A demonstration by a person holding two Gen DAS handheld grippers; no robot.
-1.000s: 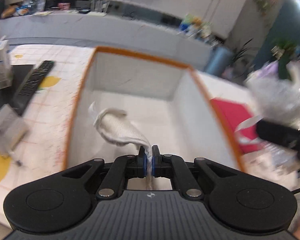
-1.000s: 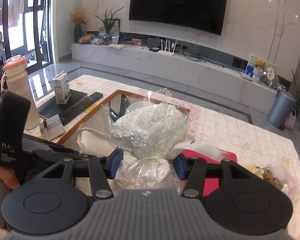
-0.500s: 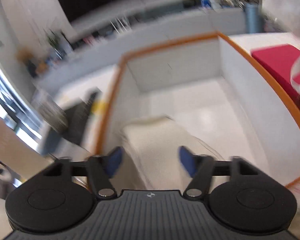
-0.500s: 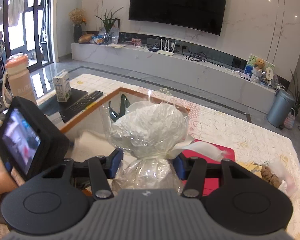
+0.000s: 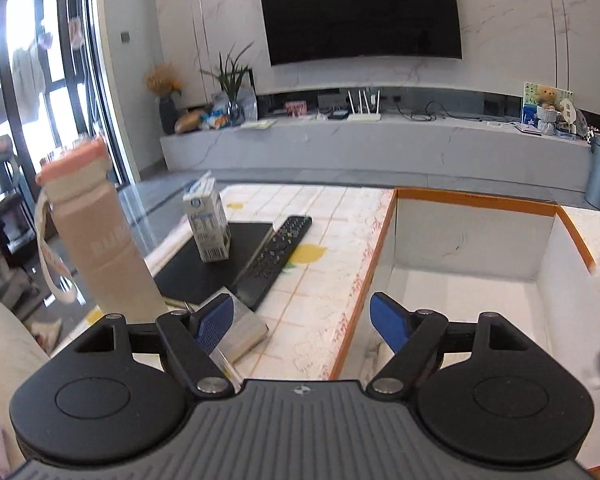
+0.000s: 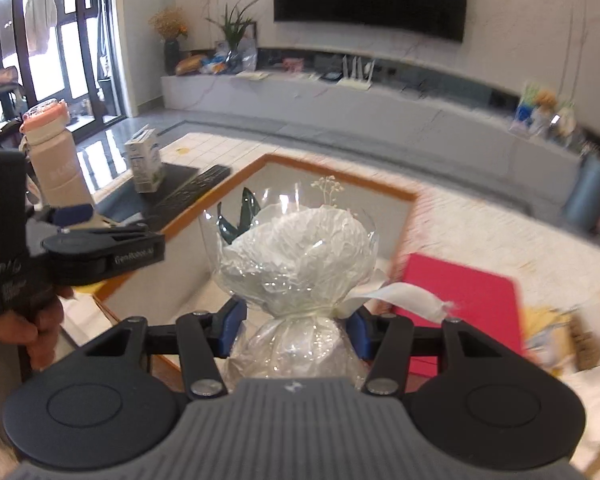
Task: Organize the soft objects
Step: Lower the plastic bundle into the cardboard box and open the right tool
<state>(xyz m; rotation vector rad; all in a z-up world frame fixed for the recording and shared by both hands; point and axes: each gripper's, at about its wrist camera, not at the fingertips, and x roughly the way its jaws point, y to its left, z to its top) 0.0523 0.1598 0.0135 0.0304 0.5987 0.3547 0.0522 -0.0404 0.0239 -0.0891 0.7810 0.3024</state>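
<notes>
My right gripper point(image 6: 294, 330) is shut on a cellophane-wrapped white bouquet point(image 6: 296, 260) with a white ribbon, held above the white box with an orange rim point(image 6: 340, 170). My left gripper point(image 5: 304, 320) is open and empty, raised over the box's left rim point(image 5: 364, 276); it also shows in the right wrist view point(image 6: 76, 216) at the left. A bit of white cloth point(image 5: 374, 354) shows in the box near the left gripper's right finger.
Left of the box lie a black remote point(image 5: 276, 252), a milk carton point(image 5: 208, 224) on a black mat, a small booklet point(image 5: 240, 332) and a pink bottle point(image 5: 96, 236). A red pad point(image 6: 460, 304) and small plush items point(image 6: 560, 336) lie right of the box.
My left gripper opened, let the white cloth fall into the box, and drew back and left. My right gripper has carried the bouquet further over the box.
</notes>
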